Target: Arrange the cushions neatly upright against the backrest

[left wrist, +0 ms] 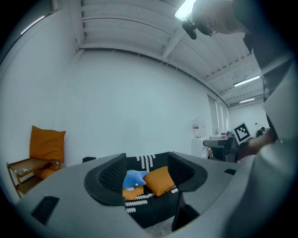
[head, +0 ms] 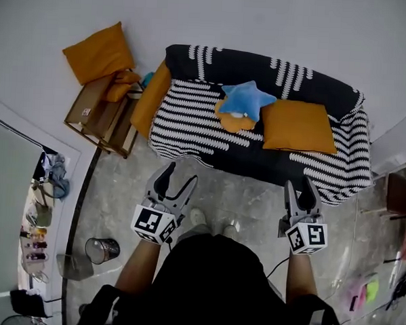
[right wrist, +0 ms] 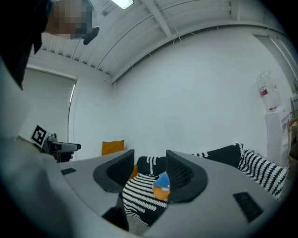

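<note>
Now facing sofa (head: 198,117): L gripper (head: 178,177), R gripper (head: 300,186), jaws apart, empty.

Cushions (head: 299,126) on sofa (head: 191,124), chair (head: 100,119) left

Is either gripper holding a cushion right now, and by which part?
Nothing is held: the left gripper and right gripper are open, short of the sofa.

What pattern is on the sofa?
The sofa is black with white stripes, clearest in head view.
</note>
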